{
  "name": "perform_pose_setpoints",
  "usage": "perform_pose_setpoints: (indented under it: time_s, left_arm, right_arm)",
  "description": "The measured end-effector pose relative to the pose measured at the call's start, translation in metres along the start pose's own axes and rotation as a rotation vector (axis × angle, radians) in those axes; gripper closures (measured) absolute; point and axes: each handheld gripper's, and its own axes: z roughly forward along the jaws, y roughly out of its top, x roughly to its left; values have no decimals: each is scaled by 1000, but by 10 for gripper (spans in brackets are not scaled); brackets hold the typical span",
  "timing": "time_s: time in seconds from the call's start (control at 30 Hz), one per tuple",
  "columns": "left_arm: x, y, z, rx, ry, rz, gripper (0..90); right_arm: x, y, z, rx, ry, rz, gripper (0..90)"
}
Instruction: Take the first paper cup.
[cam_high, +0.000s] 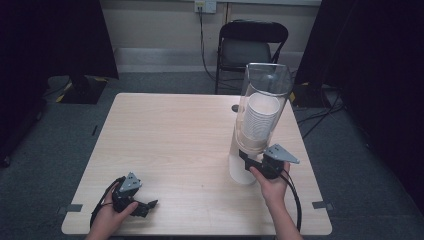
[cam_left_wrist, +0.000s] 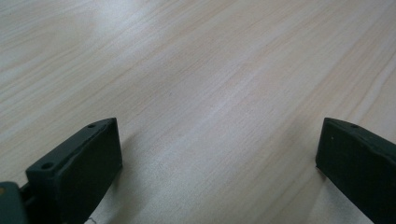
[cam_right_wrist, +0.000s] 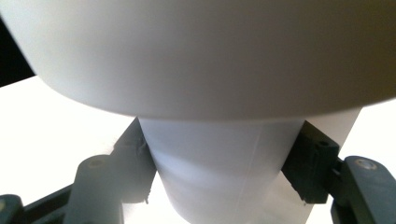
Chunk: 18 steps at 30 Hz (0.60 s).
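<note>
A tall clear dispenser tube (cam_high: 266, 87) stands at the table's right side with a stack of white paper cups (cam_high: 260, 120) inside. The lowest cup (cam_high: 241, 172) pokes out below it. My right gripper (cam_high: 246, 160) is shut on that cup; in the right gripper view both black pads press the white cup wall (cam_right_wrist: 210, 186) from either side, right gripper (cam_right_wrist: 219, 163), just under the dispenser's wide rim (cam_right_wrist: 201, 56). My left gripper (cam_high: 149, 205) rests near the table's front left corner. Its jaws stand wide open over bare wood, left gripper (cam_left_wrist: 219, 158).
The light wooden table (cam_high: 170, 135) has grey tape marks at its front corners (cam_high: 74, 208). A black folding chair (cam_high: 252, 45) stands behind the far edge. Dark curtains hang at both sides, and cables run on the floor at the right (cam_high: 320, 117).
</note>
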Motion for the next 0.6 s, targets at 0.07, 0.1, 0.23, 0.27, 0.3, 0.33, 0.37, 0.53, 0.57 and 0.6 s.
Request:
perform_pose_setpoints:
  time_s: [0.07,0.1,0.23,0.27,0.3,0.33,0.37,0.53,0.57,0.6]
  left_arm:
    - [0,0,0,-3,0,-4,0]
    - [0,0,0,0,0,-1,0]
    - [0,0,0,-1,0,-1,0]
    - [0,0,0,-2,1,-4,0]
    - [0,0,0,-3,0,-3,0]
    - [0,0,0,-3,0,-3,0]
    - [0,0,0,-1,0,-2,0]
    - [0,0,0,0,0,-1,0]
    - [0,0,0,-2,0,-3,0]
    - [0,0,0,-2,1,-3,0]
  right_arm:
    - [0,-1,0,-5,1,-6,352]
    - [0,-1,0,-1,3,-6,353]
    - [-1,-2,1,-13,10,-8,356]
    - [-1,-2,0,-4,6,-11,356]
    - [-1,-2,1,-9,11,-13,357]
    - [-1,-2,1,-9,11,-13,357]
    - [-2,-2,1,-11,16,-11,358]
    - [-3,-3,3,-19,21,-7,360]
    - [-3,-3,3,-14,25,-2,360]
    - [-3,-4,3,-12,26,-3,360]
